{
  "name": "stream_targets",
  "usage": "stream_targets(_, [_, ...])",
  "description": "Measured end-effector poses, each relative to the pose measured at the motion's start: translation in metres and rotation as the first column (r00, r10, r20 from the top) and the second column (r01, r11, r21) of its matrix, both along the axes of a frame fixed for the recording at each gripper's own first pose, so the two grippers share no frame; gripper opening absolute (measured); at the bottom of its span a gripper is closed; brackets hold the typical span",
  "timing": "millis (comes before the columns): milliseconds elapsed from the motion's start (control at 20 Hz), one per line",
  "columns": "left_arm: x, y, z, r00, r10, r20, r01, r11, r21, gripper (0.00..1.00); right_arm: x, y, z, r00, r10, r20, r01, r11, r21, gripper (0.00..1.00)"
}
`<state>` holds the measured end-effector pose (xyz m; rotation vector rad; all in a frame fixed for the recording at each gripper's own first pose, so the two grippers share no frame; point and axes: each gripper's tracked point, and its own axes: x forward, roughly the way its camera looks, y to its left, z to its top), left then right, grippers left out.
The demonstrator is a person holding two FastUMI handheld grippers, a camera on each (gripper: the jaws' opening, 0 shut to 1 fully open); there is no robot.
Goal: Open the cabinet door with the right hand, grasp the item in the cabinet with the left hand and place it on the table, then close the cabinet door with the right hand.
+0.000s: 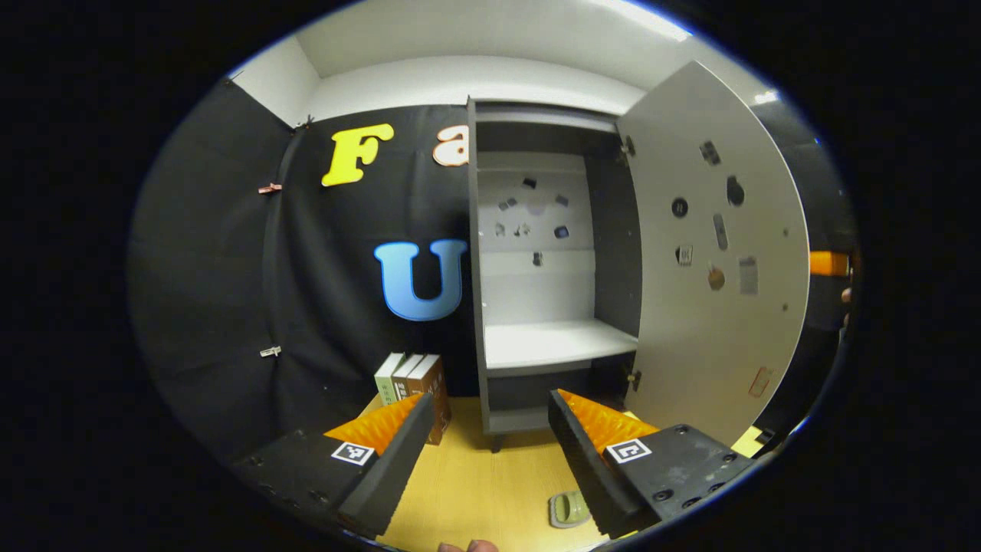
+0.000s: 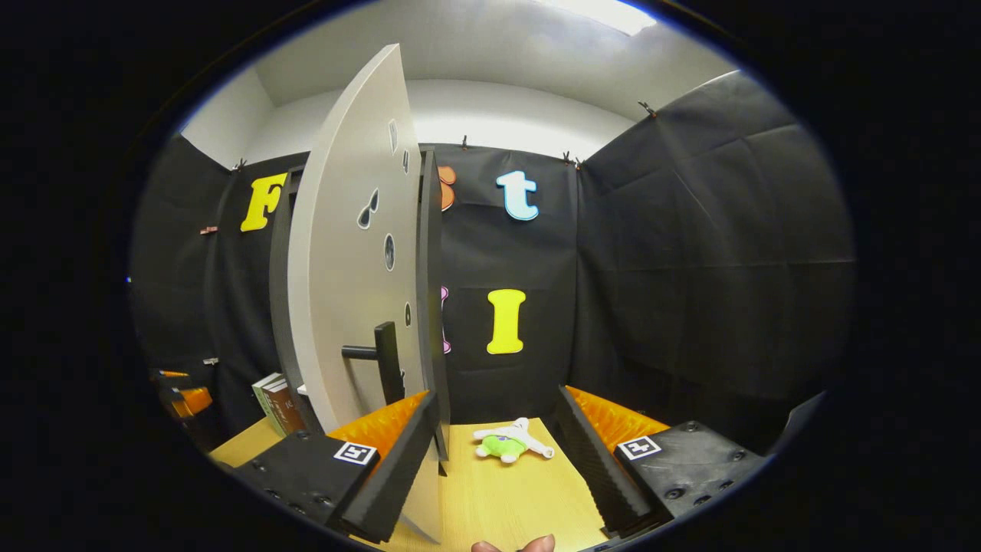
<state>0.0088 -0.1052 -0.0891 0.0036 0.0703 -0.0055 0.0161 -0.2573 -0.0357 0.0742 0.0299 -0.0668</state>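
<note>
With both grippers' fingers (image 2: 586, 452) spread and empty, the cabinet door (image 2: 345, 291) stands open, so closing it by the handle (image 2: 379, 354) seems next.

At the bottom of the left gripper view, the left gripper (image 1: 489, 437) is spread wide and empty. The right gripper (image 2: 498, 433) likewise gapes, holding nothing, low in the right gripper view.

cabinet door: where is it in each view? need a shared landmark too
Left gripper view: cabinet door swung open at right, inner face showing.
Right gripper view: cabinet door left of centre, outer face with its handle.
Shared landmark: books on the table.
</note>
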Motion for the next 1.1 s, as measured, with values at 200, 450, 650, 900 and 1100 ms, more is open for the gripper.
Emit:
stream_targets(200, [-0.01, 0.033, 0.034, 0.999, 0.017, 0.032, -0.016, 1.0, -0.021, 0.94, 0.001, 0.009, -0.004, 1.0, 0.006, -0.014, -0.006, 1.0, 0.028, 0.98])
stream_targets(450, [-0.02, 0.074, 0.03, 0.997, 0.074, 0.012, -0.074, 0.997, 0.002, 0.94, -0.003, 0.025, -0.003, 1.0, -0.014, -0.002, 0.014, 1.0, 0.006, 0.96])
stream_targets(650, [-0.028, 0.095, 0.02, 0.996, 0.085, -0.012, -0.085, 0.996, -0.02, 0.94, -0.007, 0.052, -0.004, 1.0, 0.014, -0.001, -0.014, 1.0, 0.013, 0.96])
stream_targets(900, [-0.034, 0.114, 0.021, 0.996, 0.088, 0.002, -0.088, 0.996, -0.008, 0.94, -0.011, 0.081, -0.003, 1.0, 0.014, 0.008, -0.015, 0.999, 0.031, 0.96])
stream_targets(1100, [-0.036, 0.119, 0.02, 0.997, 0.079, 0.001, -0.079, 0.997, -0.003, 0.94, -0.012, 0.104, -0.004, 1.0, 0.02, 0.01, -0.02, 0.997, 0.075, 0.96])
